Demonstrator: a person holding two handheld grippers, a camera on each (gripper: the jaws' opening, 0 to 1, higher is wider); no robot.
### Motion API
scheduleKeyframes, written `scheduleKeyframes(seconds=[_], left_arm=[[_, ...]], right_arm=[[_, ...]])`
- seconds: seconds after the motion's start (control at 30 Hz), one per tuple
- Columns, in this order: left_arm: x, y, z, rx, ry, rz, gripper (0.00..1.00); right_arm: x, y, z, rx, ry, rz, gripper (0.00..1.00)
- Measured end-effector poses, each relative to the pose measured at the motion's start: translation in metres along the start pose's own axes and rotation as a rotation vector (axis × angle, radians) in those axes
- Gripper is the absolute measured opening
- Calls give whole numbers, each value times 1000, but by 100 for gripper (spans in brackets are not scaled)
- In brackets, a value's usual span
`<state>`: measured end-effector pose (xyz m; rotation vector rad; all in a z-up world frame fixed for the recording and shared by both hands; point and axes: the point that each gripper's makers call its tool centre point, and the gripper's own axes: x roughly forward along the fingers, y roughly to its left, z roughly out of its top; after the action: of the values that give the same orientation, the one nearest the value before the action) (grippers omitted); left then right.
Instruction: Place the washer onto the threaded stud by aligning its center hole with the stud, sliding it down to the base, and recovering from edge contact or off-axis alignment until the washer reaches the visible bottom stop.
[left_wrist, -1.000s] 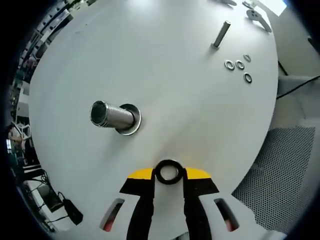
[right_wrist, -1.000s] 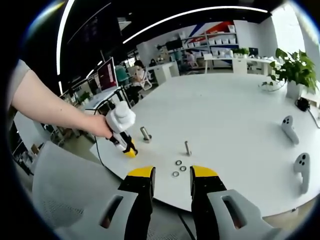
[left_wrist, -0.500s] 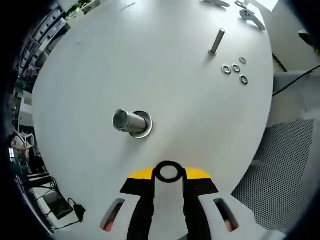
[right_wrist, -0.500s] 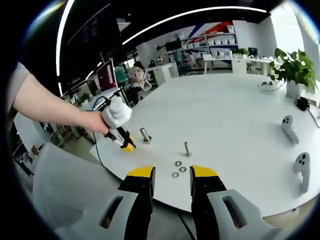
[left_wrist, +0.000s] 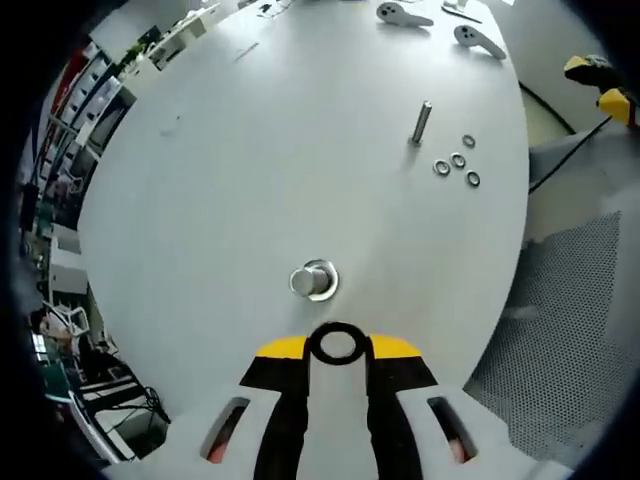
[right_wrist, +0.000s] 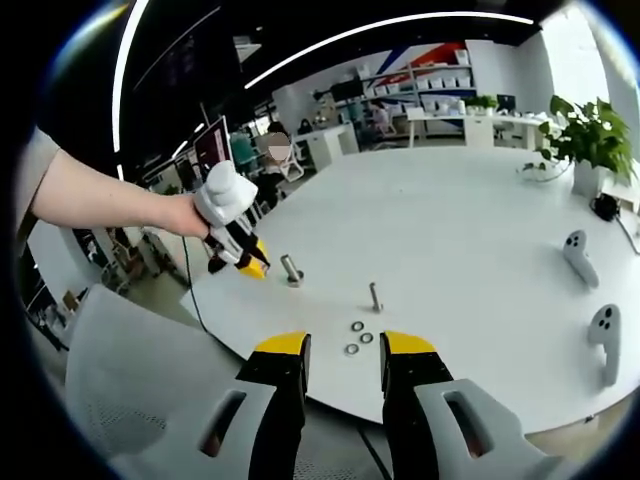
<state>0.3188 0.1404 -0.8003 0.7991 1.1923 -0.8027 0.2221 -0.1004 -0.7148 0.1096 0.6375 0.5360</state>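
Above the white table (left_wrist: 250, 150): left gripper (left_wrist: 338, 343), jaws closed on the washer (left_wrist: 337, 343).
Change: the stud (left_wrist: 312, 281) now appears end-on, having appeared tilted a second ago; the washer sits nearer its axis, not yet threaded.
Pose: left gripper points steeply down.
Right gripper (right_wrist: 343, 346): jaws apart, empty, held back near the spare washers (right_wrist: 357, 338).

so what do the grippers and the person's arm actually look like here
Both grippers have black jaws with yellow tips on pale grey bodies. The left gripper has a red slot on each side of its body. The right gripper has darker, unlit-looking slots. Seen from the right gripper view, the left gripper carries a white rounded housing on top. The person's arm is bare below a short grey sleeve.
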Motion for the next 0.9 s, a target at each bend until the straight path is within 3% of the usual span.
scheduleKeyframes(seconds=[0.27, 0.53, 0.9], left_arm=[[-9, 9, 20, 37, -29, 16, 19], [-1, 13, 35, 106, -37, 50, 19], [9, 17, 37, 115, -10, 35, 19]], right_arm=[[0, 0, 0, 4, -3, -1, 30], [-1, -1, 0, 10, -4, -5, 30], [-1, -3, 1, 10, -7, -13, 30]])
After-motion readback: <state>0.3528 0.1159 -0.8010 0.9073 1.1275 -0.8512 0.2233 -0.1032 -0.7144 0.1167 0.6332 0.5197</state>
